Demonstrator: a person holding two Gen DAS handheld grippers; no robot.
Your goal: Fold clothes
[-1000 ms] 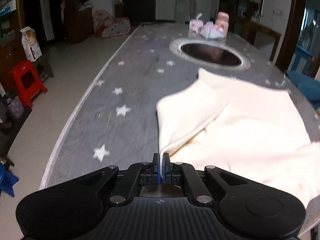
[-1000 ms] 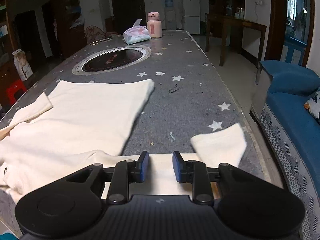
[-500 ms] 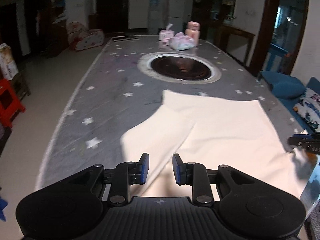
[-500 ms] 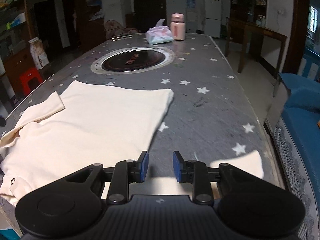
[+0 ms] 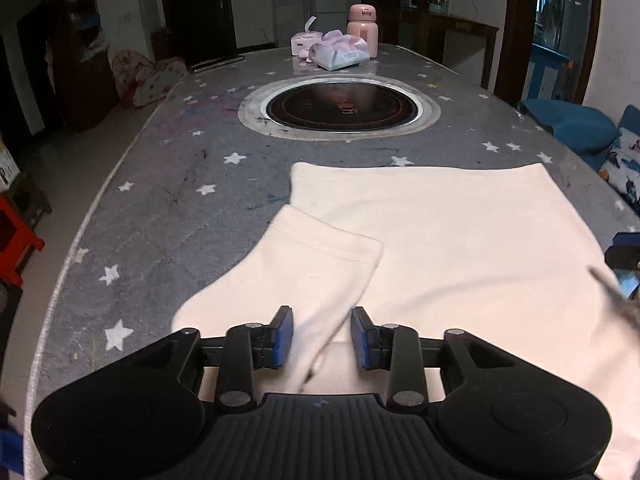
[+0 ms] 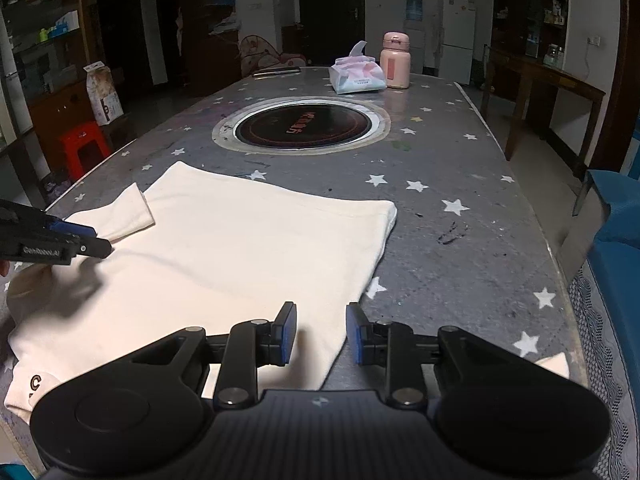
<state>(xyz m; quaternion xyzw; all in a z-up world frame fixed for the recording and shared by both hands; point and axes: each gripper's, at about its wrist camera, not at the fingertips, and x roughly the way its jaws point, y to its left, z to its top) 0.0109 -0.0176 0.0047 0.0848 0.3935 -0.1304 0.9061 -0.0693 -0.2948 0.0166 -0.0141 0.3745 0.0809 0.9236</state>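
A: OK, quick count?
B: One cream shirt (image 6: 224,252) lying flat on the grey star-print counter (image 6: 460,256), near edge. One sleeve (image 5: 316,264) folded in over the body, left side. One round cooktop (image 6: 302,126) set in the counter w/ orange writing, can't read it. One pink bottle (image 6: 395,60), two tissue packs (image 5: 340,53) at far end.
A: Hand-held grippers?
B: Two. Left hand-held gripper (image 5: 322,336): narrow gap, jaws closing, sleeve cloth betw. the blue pads, not pinched. Right hand-held gripper (image 6: 321,332): narrow gap too, over shirt's right edge, holding nothing.
A: Any writing?
B: "GenRobot.AI" on left gripper's side, seen from right wrist view. Black "C" on the shirt at near-left corner. Rest too small.
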